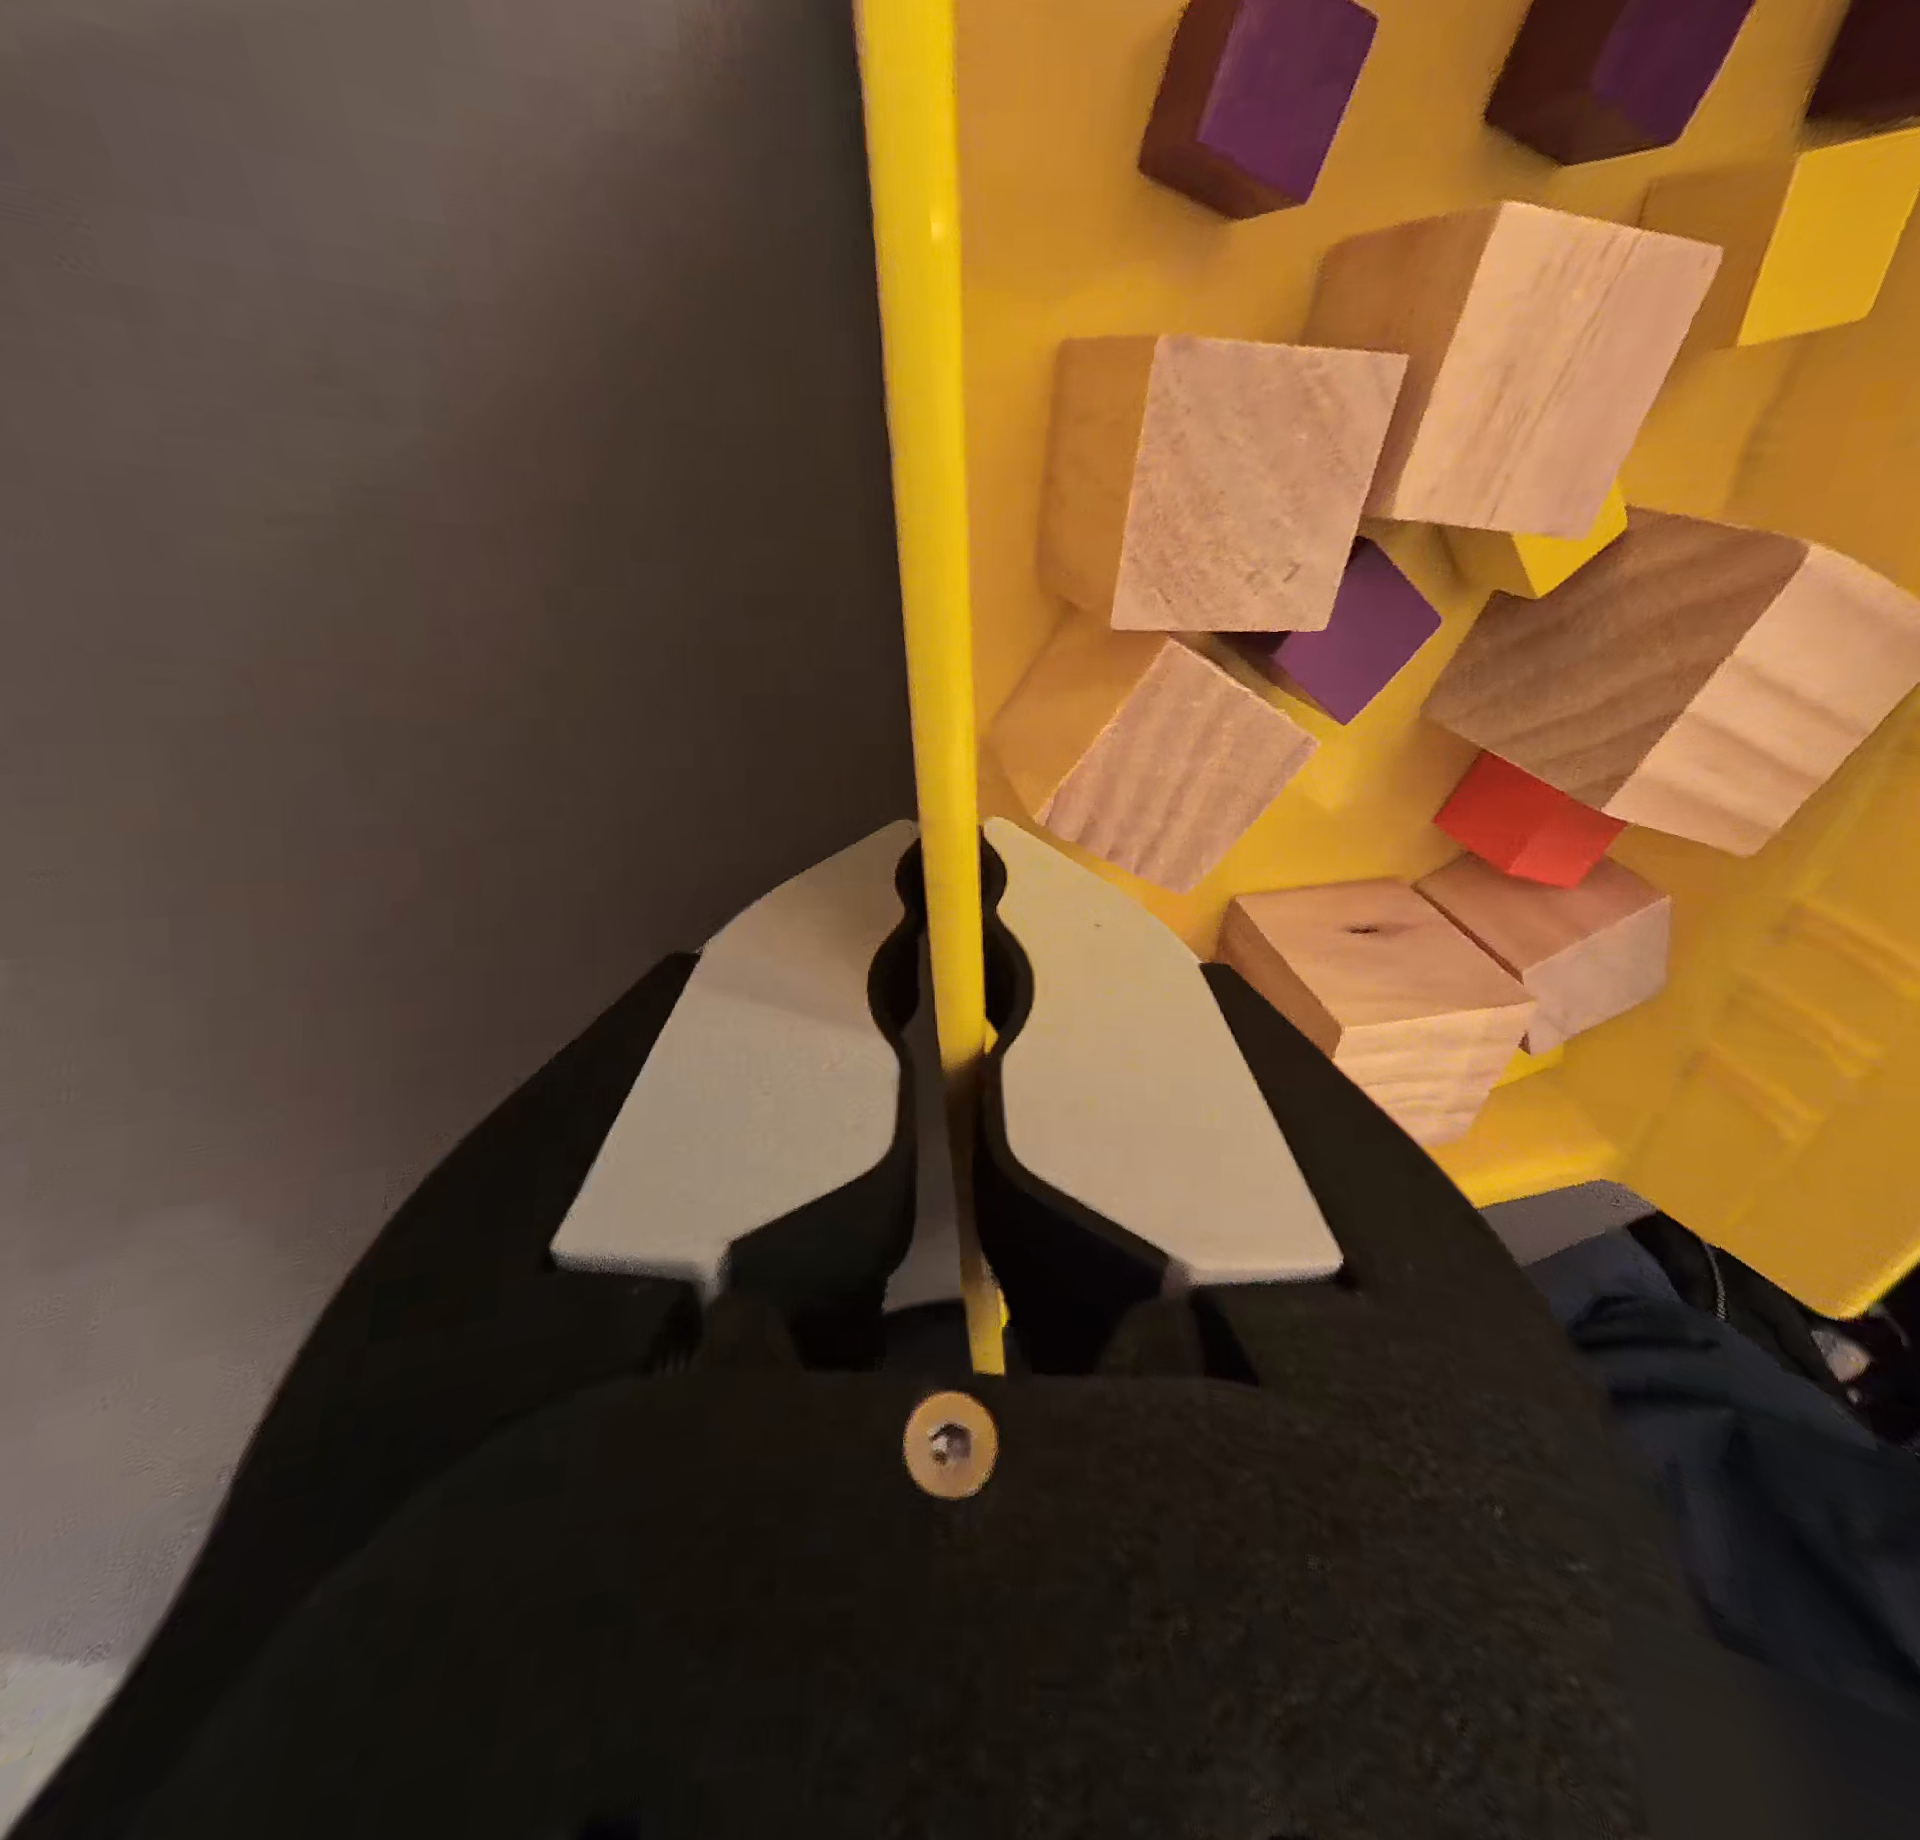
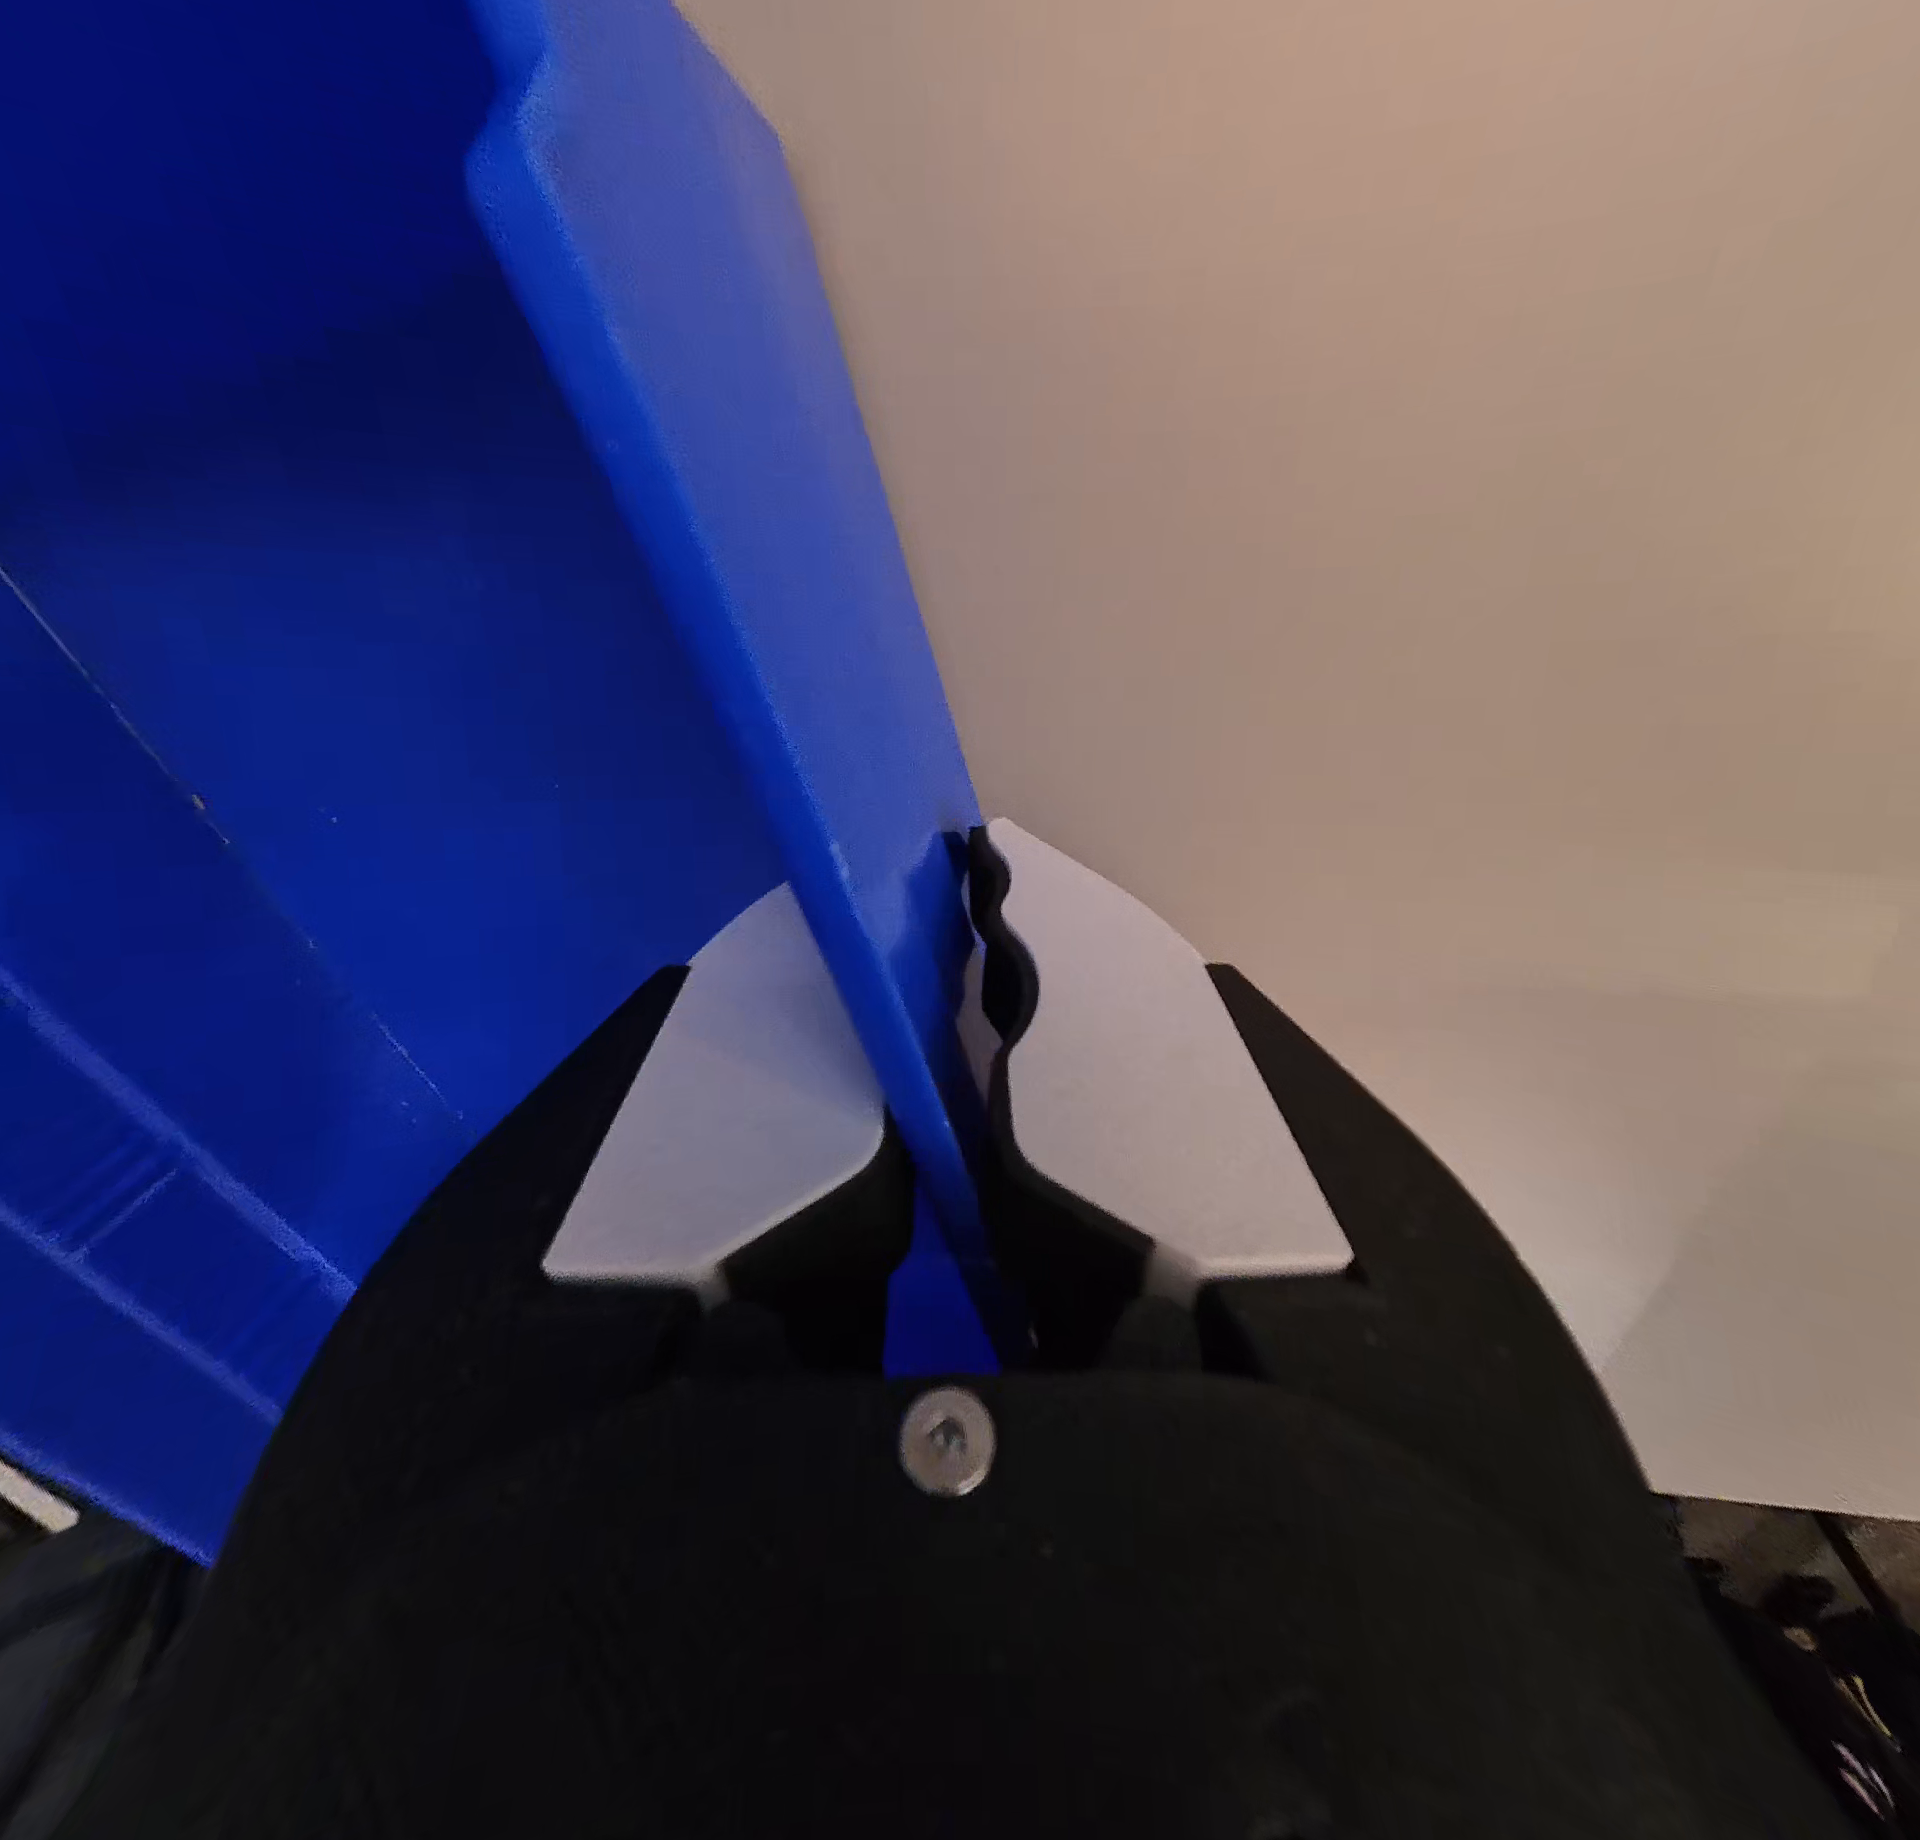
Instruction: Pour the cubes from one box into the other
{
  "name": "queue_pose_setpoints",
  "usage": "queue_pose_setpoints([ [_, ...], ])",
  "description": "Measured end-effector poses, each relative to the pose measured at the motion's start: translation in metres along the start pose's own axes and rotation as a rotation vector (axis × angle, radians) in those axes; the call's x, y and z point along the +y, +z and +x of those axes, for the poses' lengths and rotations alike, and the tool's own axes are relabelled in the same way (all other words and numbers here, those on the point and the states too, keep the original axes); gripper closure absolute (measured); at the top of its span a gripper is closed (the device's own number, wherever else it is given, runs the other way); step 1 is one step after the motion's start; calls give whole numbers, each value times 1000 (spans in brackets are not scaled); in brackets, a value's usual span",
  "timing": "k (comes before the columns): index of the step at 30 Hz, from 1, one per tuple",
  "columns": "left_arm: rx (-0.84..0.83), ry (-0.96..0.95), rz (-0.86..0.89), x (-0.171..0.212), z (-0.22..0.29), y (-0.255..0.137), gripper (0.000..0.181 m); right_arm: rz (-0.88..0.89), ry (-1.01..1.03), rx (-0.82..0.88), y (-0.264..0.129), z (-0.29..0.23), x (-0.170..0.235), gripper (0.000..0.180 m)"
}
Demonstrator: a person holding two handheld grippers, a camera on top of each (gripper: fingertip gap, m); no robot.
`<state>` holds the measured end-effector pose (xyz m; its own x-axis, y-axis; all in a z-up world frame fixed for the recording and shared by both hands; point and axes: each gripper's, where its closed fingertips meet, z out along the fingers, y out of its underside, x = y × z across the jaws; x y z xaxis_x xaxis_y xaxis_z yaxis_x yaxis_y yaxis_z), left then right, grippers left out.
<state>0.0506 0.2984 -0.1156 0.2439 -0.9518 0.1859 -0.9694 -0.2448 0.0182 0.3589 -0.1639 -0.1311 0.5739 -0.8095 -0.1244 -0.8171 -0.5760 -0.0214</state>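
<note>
My left gripper (image 1: 948, 845) is shut on the left wall of a yellow box (image 1: 914, 440). The box holds several cubes: plain wooden cubes (image 1: 1247, 481), purple cubes (image 1: 1268, 76), a red cube (image 1: 1522, 824) and a yellow cube (image 1: 1829, 242). My right gripper (image 2: 961, 845) is shut on the right wall of a blue box (image 2: 665, 502). The part of the blue box's inside that shows (image 2: 260, 543) has no cubes in it. Neither view shows the other box.
A grey surface (image 1: 416, 543) lies left of the yellow box. A pale tabletop (image 2: 1403, 440) lies right of the blue box, with its edge at the lower right (image 2: 1766, 1499). Dark cloth (image 1: 1766, 1427) shows below the yellow box.
</note>
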Motion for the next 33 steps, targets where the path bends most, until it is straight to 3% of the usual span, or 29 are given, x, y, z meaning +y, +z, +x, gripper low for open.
queue_pose_setpoints([
  [6,-23,-158,37,61,-112,-22,175,-7,-8,-12,4,-22,-29,170],
  [13,-33,-283,60,114,-193,-37,174,-2,9,-40,11,-49,-38,173],
  [22,-26,-341,68,144,-228,-45,174,-34,101,-33,15,-89,-24,174],
  [33,-49,-280,69,144,-231,-45,173,-25,-38,-15,18,-106,-23,174],
])
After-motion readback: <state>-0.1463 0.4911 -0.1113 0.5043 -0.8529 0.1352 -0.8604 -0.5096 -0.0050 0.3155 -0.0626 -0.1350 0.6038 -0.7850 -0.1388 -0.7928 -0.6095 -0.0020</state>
